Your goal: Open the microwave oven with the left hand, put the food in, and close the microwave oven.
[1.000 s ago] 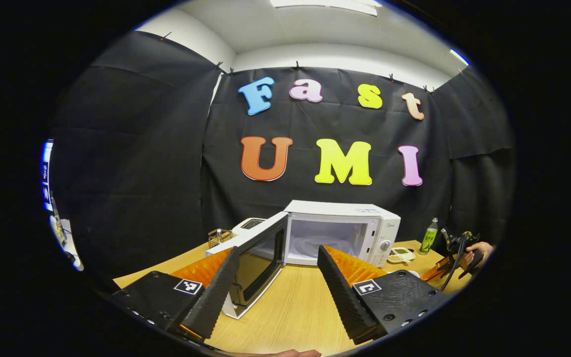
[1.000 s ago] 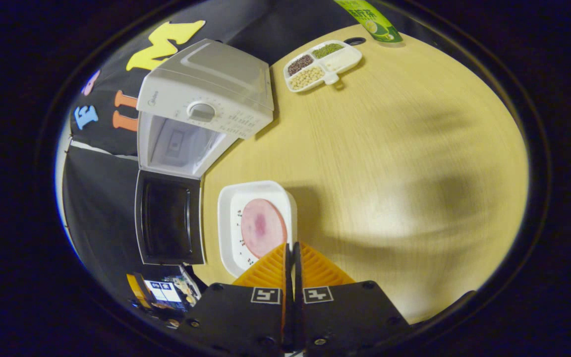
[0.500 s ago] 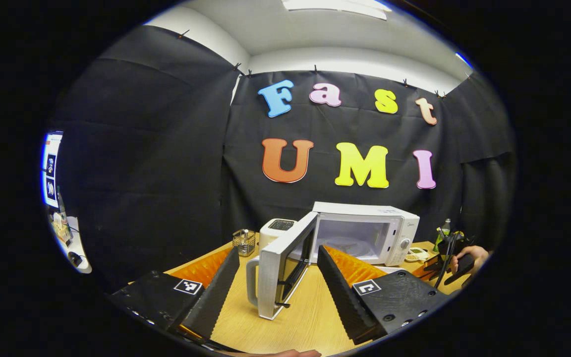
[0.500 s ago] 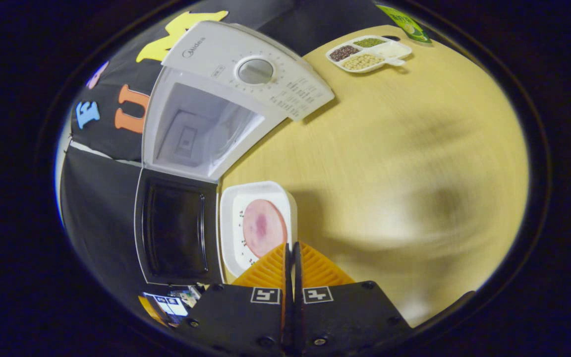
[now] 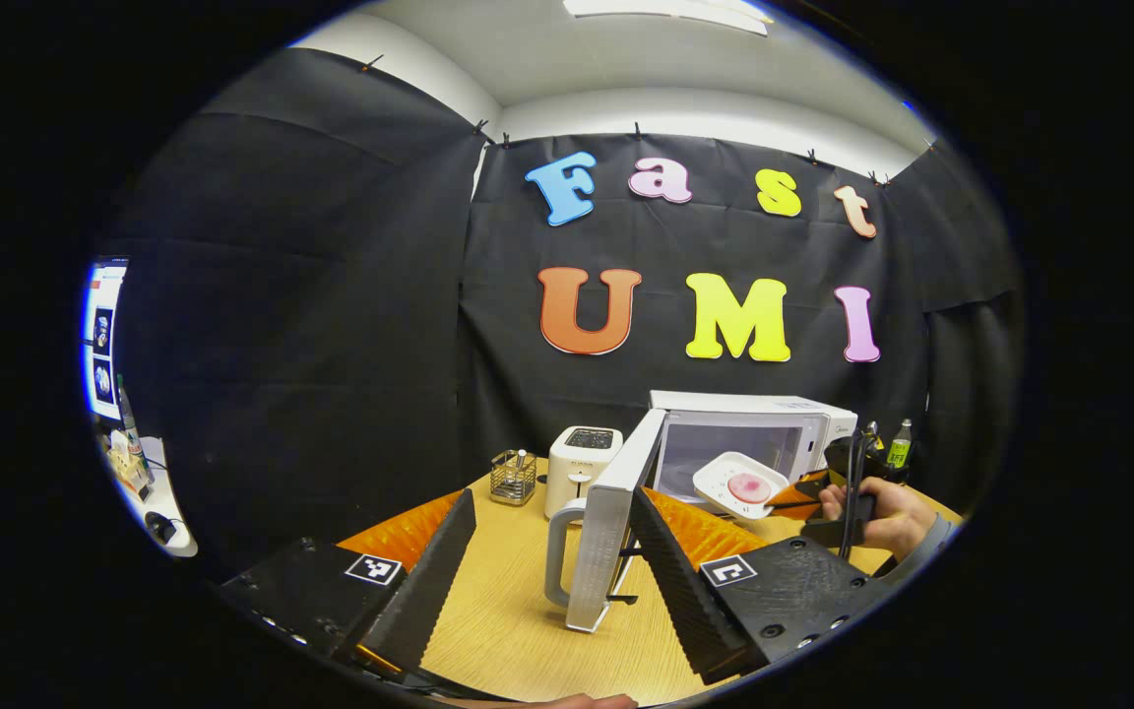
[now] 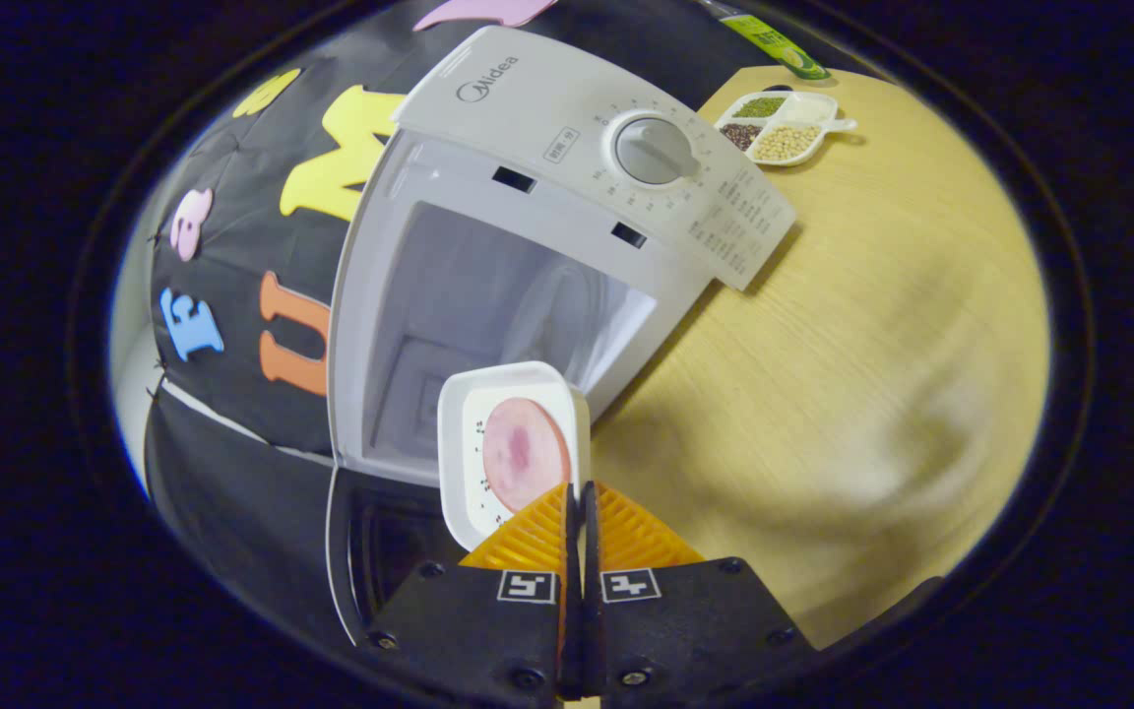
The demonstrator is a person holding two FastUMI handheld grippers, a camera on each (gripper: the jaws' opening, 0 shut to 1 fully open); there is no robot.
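In the right gripper view, the right gripper [image 6: 579, 507], jaws pinching the rim of the white square plate [image 6: 459, 433] carrying a pink round slice of meat [image 6: 525, 453], holds it at the centre of the frame, before the open white microwave oven [image 6: 567, 148]. A thin edge grip could let the plate tilt or clip the cavity frame. In the left gripper view, the left gripper [image 5: 552, 551], jaws spread and empty, sits at the lower centre, near the white door [image 5: 606, 532].

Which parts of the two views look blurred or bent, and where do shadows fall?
Right gripper view: the table is smeared on its right side, with soft shadows beside the microwave; the plate in the right tool stays sharp. Left gripper view: sharp, but the fisheye bends the microwave door.
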